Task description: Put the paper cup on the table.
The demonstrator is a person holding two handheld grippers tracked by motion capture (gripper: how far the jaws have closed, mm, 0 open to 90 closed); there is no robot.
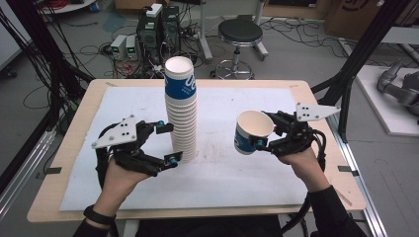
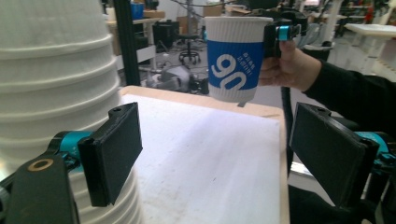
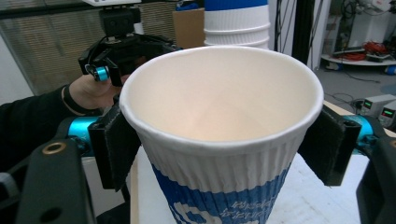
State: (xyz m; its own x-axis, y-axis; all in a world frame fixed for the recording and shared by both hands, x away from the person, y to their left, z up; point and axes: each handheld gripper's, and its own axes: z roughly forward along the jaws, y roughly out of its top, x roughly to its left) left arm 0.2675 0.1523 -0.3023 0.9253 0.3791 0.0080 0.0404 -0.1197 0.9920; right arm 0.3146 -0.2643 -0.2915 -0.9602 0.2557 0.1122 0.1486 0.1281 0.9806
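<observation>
Your right gripper is clamped on a single paper cup, one black pad pressed to each side of its ribbed wall just under the rim; in the right gripper view the cup sits squarely between the pads with its empty, cream-coloured inside facing the camera and its blue band below. You are holding that cup up off the table, tilted so its mouth faces up and toward you, over the right part of the white sheet and well apart from the stack. In the left gripper view the same cup hangs in the air across the table with its blue band and white numerals facing you. Your left gripper has its jaws parted and grips nothing: they reach around the bottom of the tall stack of cups, one at the far side and one at the near side, and in the left gripper view one pad stands just in front of the stack's white rims while the other is off to the side with bare sheet between them. The stack stands upright near the middle of the wooden table, its top cup showing the blue band.
</observation>
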